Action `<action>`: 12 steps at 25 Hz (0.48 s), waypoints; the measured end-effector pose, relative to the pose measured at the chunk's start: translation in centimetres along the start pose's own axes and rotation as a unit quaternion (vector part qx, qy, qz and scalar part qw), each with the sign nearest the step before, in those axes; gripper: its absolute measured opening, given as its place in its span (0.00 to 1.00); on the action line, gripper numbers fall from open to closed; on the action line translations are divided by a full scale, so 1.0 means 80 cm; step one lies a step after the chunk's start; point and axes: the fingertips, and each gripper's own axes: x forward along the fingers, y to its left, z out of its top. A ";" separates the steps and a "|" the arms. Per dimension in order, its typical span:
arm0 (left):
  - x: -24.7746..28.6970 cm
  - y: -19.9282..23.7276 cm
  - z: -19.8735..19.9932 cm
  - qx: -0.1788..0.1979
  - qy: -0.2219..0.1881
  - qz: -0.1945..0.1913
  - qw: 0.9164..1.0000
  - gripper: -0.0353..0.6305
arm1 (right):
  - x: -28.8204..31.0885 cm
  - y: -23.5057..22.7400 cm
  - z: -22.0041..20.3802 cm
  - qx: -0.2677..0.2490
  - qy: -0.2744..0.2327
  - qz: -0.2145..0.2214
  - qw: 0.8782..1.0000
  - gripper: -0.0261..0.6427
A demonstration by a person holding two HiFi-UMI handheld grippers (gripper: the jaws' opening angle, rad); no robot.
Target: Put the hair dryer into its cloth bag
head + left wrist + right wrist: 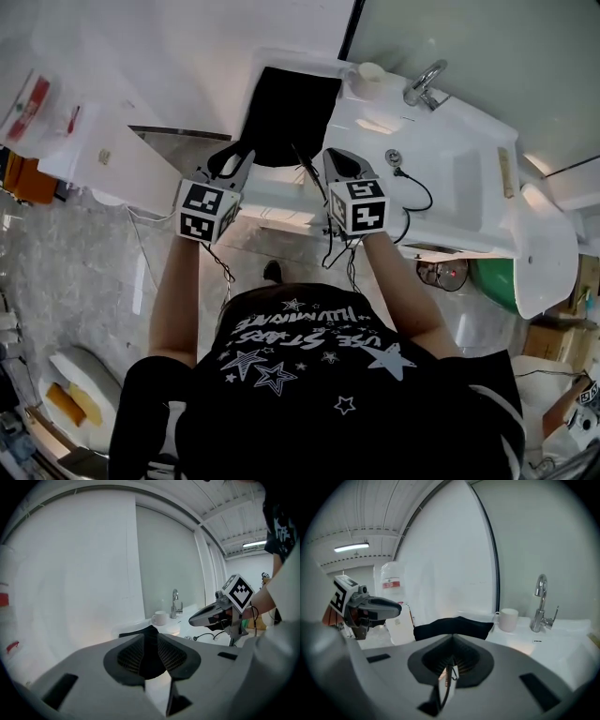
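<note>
The black cloth bag (286, 112) lies on the white sink counter (459, 159), in front of both grippers. My left gripper (246, 155) is at the bag's near left corner. In the left gripper view dark cloth (150, 653) fills the gap between its pads, so it is shut on the bag's edge. My right gripper (330, 155) is at the near right corner, shut on a thin black drawstring (449, 674) that runs back to the bag (454, 627). No hair dryer body is in view. A black cord with a plug (412, 192) lies on the counter right of the right gripper.
A chrome faucet (424, 84) and a white cup (371, 72) stand at the counter's back, right of the bag. A white box (103, 150) sits to the left. A green bucket (492, 281) is under the counter at right. Cables hang from both grippers.
</note>
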 end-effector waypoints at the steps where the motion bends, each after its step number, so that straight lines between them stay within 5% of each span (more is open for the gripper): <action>1: -0.004 -0.006 0.004 0.000 -0.005 0.005 1.000 0.18 | -0.007 -0.001 -0.001 -0.001 -0.001 0.002 1.000 0.05; 5: -0.016 -0.020 0.013 -0.011 -0.028 0.031 0.999 0.07 | -0.031 0.000 -0.004 -0.014 -0.005 0.011 1.000 0.05; 12: -0.035 -0.064 -0.002 -0.047 -0.024 0.044 0.998 0.07 | -0.078 0.004 -0.027 -0.017 -0.003 0.036 0.999 0.05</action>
